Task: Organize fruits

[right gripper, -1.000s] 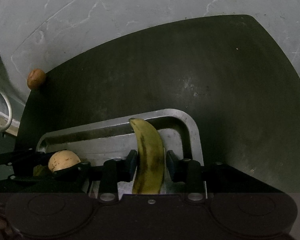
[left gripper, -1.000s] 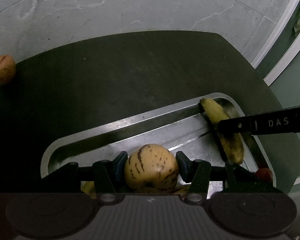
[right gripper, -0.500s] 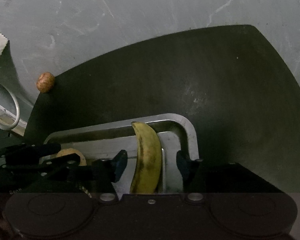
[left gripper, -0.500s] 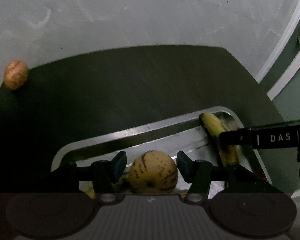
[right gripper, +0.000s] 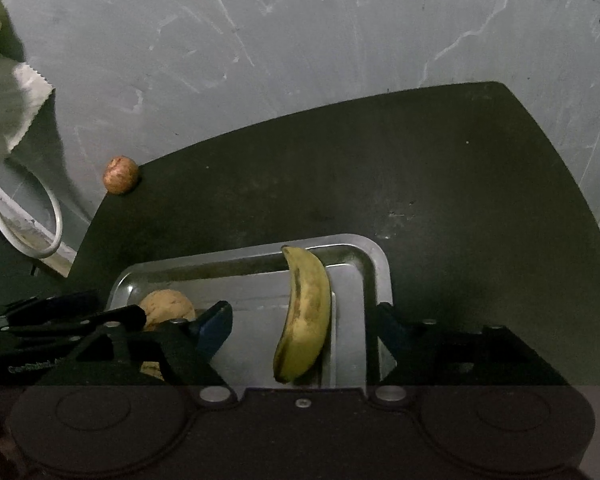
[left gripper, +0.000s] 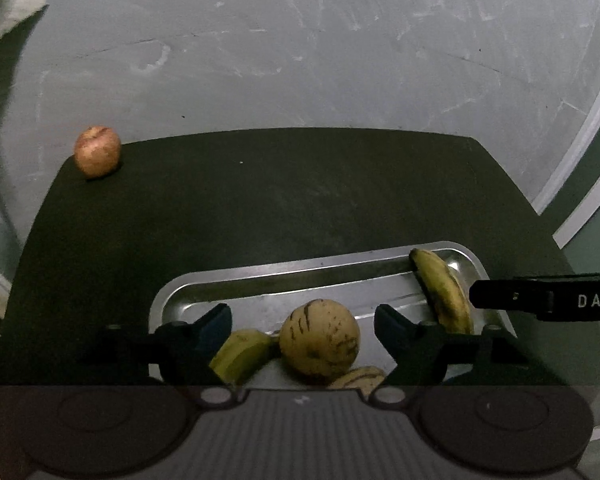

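Observation:
A metal tray (left gripper: 300,270) sits on a black mat (left gripper: 260,208). In it lie a round yellow striped melon (left gripper: 319,341), a second striped fruit (left gripper: 358,378) beside it, a greenish banana (left gripper: 240,354) and a yellow banana (left gripper: 444,290). My left gripper (left gripper: 303,326) is open, its jaws apart on either side of the melon. My right gripper (right gripper: 303,324) is open over the tray (right gripper: 376,264), with the yellow banana (right gripper: 306,312) lying free between its jaws. The melon (right gripper: 166,308) shows at its left.
A reddish apple (left gripper: 97,151) rests at the mat's far left corner; it also shows in the right wrist view (right gripper: 120,175). Grey floor surrounds the mat. A white cable (right gripper: 40,216) and crumpled paper (right gripper: 4,96) lie at the left.
Both grippers opened and drew back: the left let go of the melon, the right let go of the banana. Both fruits now lie in the tray.

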### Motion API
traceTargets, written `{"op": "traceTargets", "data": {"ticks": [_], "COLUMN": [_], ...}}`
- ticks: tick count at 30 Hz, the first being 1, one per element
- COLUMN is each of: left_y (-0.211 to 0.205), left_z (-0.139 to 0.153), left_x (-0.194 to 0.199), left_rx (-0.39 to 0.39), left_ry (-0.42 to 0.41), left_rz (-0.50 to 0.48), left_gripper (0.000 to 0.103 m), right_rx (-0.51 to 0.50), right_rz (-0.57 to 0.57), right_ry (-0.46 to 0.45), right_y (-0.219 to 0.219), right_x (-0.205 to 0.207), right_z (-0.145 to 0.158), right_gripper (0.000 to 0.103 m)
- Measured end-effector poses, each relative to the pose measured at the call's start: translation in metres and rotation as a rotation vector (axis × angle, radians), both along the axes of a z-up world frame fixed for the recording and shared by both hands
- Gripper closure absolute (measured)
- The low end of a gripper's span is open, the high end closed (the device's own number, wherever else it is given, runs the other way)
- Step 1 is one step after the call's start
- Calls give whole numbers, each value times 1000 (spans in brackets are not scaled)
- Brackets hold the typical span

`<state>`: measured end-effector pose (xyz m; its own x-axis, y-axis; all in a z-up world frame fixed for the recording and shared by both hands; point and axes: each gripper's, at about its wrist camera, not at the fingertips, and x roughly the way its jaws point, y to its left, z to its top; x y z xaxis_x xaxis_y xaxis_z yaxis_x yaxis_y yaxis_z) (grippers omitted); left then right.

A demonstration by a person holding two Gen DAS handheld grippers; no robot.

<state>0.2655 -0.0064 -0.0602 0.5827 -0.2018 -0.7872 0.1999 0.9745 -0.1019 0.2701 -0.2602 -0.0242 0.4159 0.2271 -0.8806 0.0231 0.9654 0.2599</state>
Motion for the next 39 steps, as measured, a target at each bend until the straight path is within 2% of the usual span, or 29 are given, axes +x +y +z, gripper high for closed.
{"op": "traceTargets", "data": {"ticks": [7, 15, 39], "left_y": [11, 26, 34], "left_z": [10, 21, 37], "left_x": [-23, -48, -121], "left_rx": [-15, -28, -17], "left_ry": [-35, -83, -163], "left_rz": [80, 168, 328], "left_gripper": [9, 1, 1], "right_rx": [-11, -15, -60], "right_rz": [23, 57, 54], "right_ry": [-52, -96, -227], "right_y": [7, 14, 17], "right_x": [-16, -30, -78], "right_z": [12, 23, 51], "right_gripper": [9, 3, 1]}}
